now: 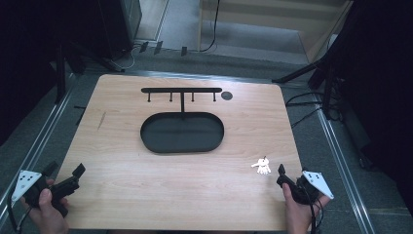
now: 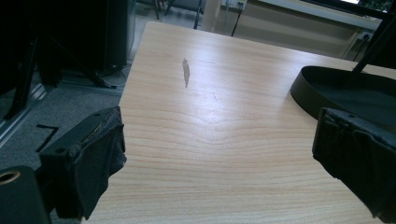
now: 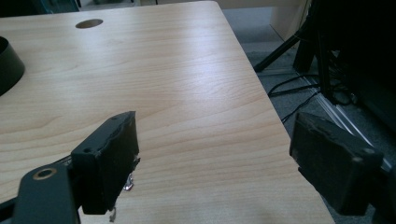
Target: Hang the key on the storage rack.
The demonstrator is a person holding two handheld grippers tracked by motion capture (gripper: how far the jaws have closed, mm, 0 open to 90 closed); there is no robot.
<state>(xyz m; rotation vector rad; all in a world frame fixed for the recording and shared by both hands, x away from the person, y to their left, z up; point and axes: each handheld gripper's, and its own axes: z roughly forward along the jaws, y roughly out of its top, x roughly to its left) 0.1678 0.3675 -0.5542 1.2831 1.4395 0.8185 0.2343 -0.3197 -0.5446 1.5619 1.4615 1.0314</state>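
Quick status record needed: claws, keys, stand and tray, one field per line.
left claw: open, holding nothing, near left table corner
right claw: open, holding nothing, just right of keys
keys: white bunch lying on table, not gripped
hook stand: black bar, hooks bare
tray: black oval base, nothing in it

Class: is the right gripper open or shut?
Open. The right gripper has its jaws spread wide with bare table between them; the keys lie untouched nearby.
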